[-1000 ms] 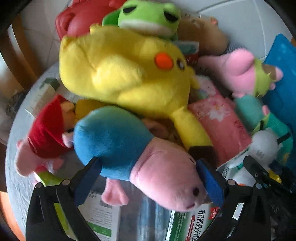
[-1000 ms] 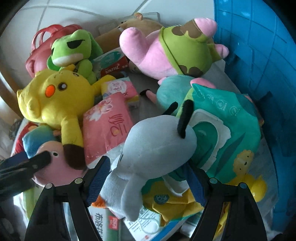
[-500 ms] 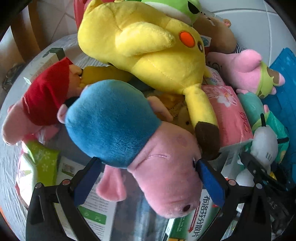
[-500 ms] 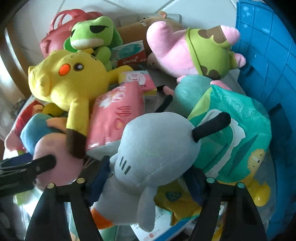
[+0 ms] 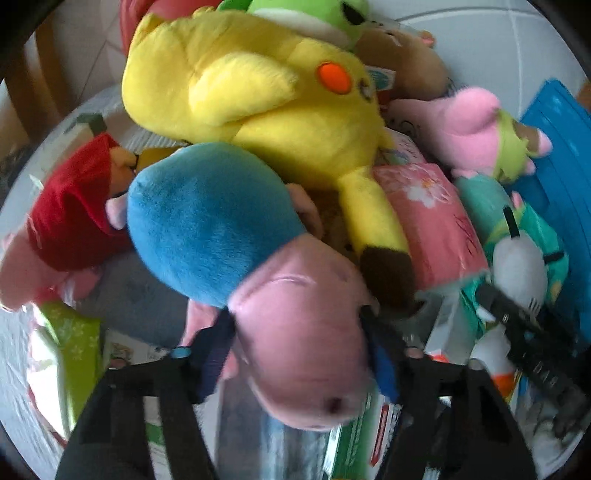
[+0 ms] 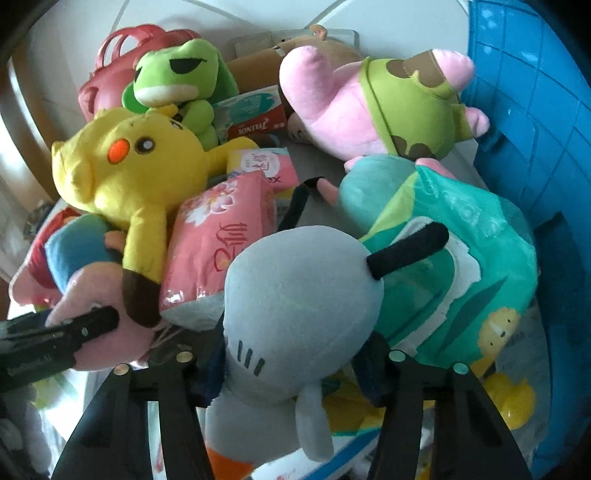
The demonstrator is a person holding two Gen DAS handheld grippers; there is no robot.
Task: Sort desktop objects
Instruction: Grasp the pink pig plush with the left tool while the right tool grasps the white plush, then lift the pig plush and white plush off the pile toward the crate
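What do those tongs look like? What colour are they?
Both tongs are black plastic frames that fork into two arms. The left tongs have dark blue pads on the fingers and small round fasteners, one light blue. The right tongs look the same, with shiny round screws near the fingertips. No cables or sleeves show.

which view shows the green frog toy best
The right wrist view: the frog toy shows whole there, face and arms, behind the yellow plush. The left wrist view catches only part of its head at the top edge.
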